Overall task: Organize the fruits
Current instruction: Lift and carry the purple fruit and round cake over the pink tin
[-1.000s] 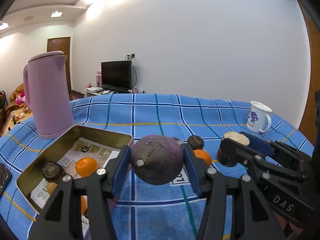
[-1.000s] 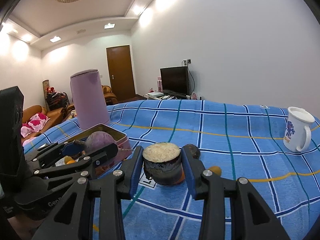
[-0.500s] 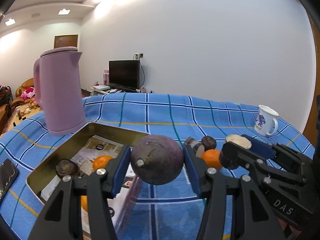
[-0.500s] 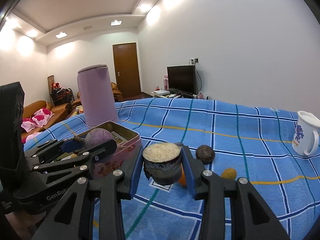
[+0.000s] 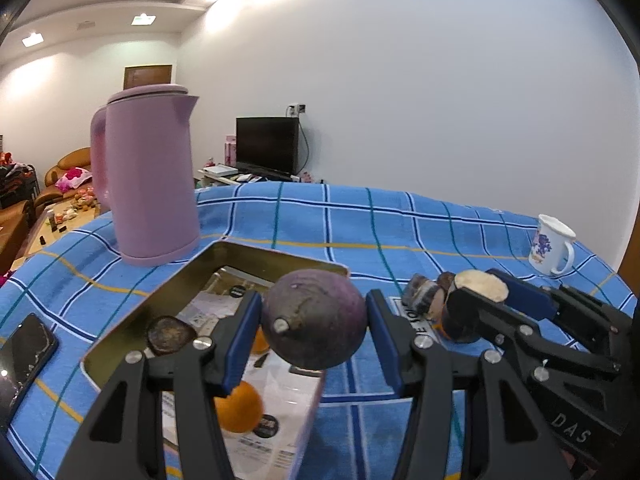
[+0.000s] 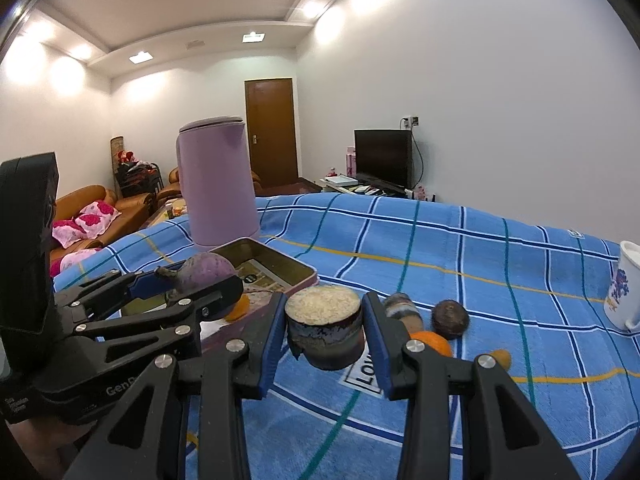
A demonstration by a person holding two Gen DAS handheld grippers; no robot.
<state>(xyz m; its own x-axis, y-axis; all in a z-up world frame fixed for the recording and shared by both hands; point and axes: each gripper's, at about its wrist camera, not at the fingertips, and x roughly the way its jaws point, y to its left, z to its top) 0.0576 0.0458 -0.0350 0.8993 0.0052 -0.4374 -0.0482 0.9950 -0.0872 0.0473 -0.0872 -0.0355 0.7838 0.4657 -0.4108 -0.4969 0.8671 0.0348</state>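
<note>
Our left gripper (image 5: 314, 322) clamps a round purple fruit (image 5: 315, 318) above the tin's (image 5: 120, 334) near right corner. To its right, our right gripper (image 6: 325, 330) squeezes a cut dark fruit piece (image 6: 325, 326) above the blue cloth (image 6: 480, 264).

The right gripper (image 6: 325, 336) is squeezing a cut fruit piece (image 6: 325, 332) with a pale top, holding it up over the blue checked cloth (image 6: 480, 272). On the left, the left gripper (image 6: 192, 284) is holding a round purple fruit (image 6: 206, 270) above the gold tin (image 6: 276, 264). An orange (image 6: 432, 342) and a dark round fruit (image 6: 450, 318) are lying on the cloth. A pink kettle (image 6: 216, 184) is standing behind the tin.
</note>
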